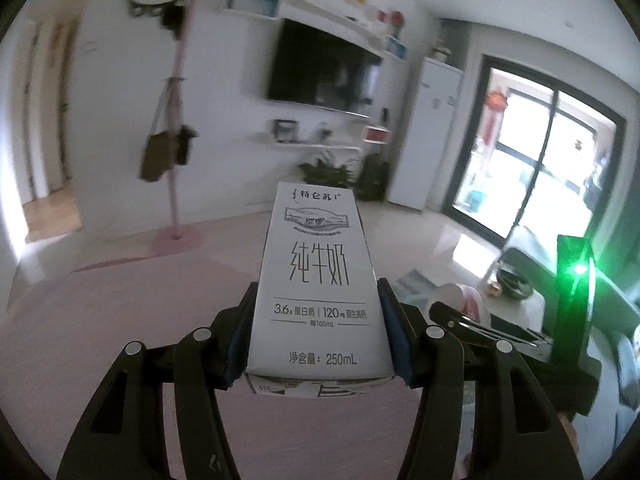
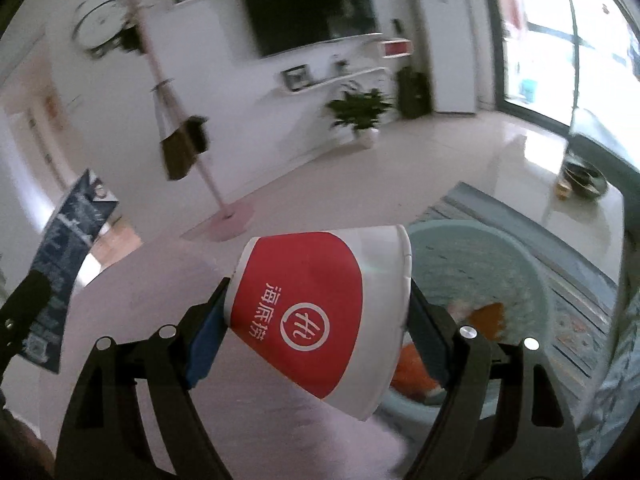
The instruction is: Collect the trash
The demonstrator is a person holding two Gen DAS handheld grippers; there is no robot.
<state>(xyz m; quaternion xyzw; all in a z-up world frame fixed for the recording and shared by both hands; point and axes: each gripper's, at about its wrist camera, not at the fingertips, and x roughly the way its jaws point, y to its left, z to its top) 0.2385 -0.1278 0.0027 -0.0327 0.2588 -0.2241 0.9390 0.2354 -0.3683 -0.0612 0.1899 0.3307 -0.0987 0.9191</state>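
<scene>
My left gripper is shut on a white 250 mL milk carton, held lengthwise between the blue pads above the pink table. The carton also shows at the left edge of the right wrist view. My right gripper is shut on a red-and-white paper cup, tilted on its side with its mouth to the right. It hangs over the table edge, beside a light blue bin that holds orange scraps. The right gripper with the cup shows in the left wrist view.
A coat stand stands on the floor beyond the table. A potted plant sits by the TV wall. A patterned rug lies around the bin. A low table with bowls is at the right.
</scene>
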